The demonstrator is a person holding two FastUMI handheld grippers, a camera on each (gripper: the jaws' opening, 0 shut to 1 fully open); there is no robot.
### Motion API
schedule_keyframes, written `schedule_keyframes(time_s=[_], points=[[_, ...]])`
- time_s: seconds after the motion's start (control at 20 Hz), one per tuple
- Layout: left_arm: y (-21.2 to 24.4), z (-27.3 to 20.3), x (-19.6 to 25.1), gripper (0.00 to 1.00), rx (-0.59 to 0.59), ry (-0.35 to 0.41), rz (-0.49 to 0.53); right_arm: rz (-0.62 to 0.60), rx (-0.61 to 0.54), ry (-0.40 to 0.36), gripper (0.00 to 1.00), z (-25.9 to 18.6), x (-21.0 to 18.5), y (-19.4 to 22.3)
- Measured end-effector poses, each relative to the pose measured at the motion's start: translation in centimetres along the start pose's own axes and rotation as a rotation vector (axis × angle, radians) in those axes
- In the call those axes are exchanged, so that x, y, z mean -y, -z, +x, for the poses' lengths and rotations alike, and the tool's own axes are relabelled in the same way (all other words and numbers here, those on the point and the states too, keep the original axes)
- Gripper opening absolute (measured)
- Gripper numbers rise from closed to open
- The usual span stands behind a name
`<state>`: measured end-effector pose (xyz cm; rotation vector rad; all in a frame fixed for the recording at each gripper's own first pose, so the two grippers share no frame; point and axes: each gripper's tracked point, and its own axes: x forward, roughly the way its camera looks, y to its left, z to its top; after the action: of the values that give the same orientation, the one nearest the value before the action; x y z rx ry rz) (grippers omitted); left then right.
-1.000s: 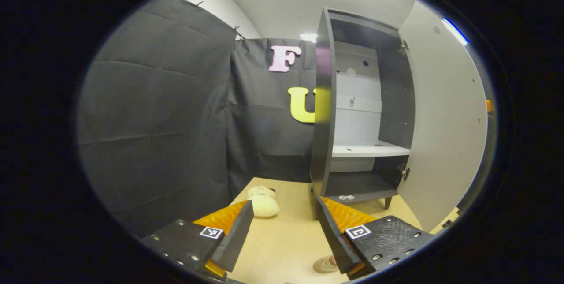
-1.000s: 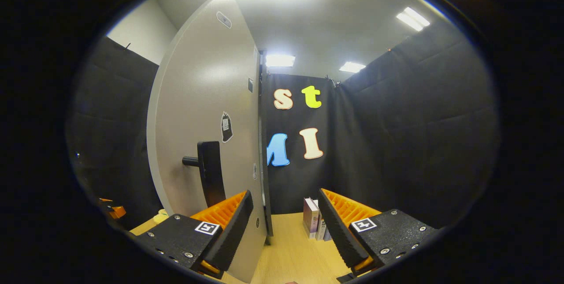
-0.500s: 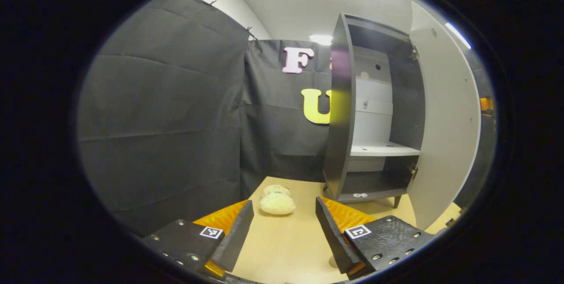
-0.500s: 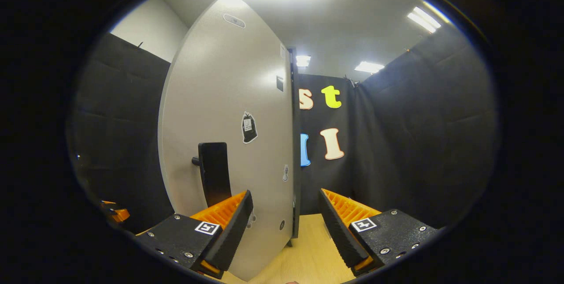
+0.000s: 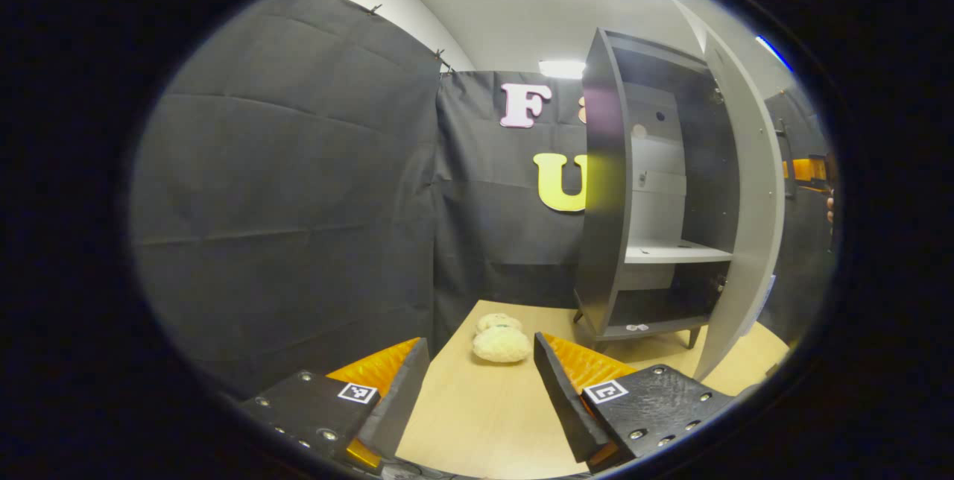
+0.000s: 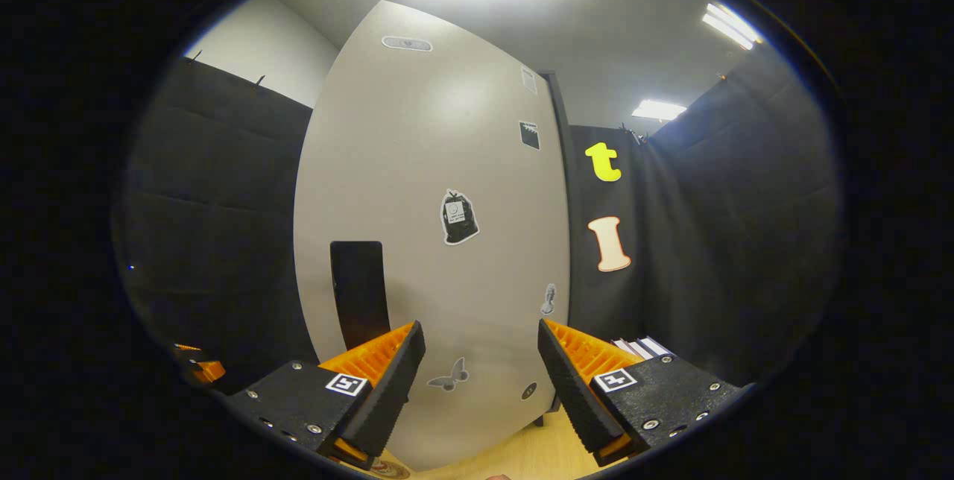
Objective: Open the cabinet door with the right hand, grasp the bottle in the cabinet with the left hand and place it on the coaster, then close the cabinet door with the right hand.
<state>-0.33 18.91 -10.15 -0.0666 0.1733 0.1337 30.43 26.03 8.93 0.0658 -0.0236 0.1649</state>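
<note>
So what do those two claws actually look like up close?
Each claw, left and right, is a pair of wedge-shaped fingers with ridged inner faces. Behind them sit textured black blocks with small round screws, each carrying a little square black-and-white marker.

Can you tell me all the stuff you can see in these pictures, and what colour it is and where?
Cabinet: one, dark grey, standing on the table, shelves bare.
Cabinet door: one, light grey, partly open, stickers on its front.
Door handle: one, black, low on the door's left.
Plush toy: one, cream, on the table left of the cabinet.
Table: one, light wood.
Books: a few, pale, low on the right.
Left gripper: open, empty.
Right gripper: open, facing the door.
</note>
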Motion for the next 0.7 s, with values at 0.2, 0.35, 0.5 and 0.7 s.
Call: schedule_keyframes(time_s=[0.2,0.35,0.5,0.7], points=[[-0.3,-0.7,-1.0,0.85,0.008,-0.022,0.004,0.002,-0.023,-0.03,0.94,1.9,-1.6,1.1],[-0.3,-0.8,-1.2,0.85,0.01,-0.027,0.001,-0.003,-0.04,-0.037,0.94,2.3,-2.1,1.8],[-0.4,-1.1,-0.9,0.89,0.015,-0.015,0.001,-0.02,-0.045,-0.021,0.94,1.7,-1.8,2.1],[-0.8,-0.6,0.6,0.84,0.025,0.025,-0.006,-0.038,-0.037,0.01,0.94,0.3,-1.0,2.0]])
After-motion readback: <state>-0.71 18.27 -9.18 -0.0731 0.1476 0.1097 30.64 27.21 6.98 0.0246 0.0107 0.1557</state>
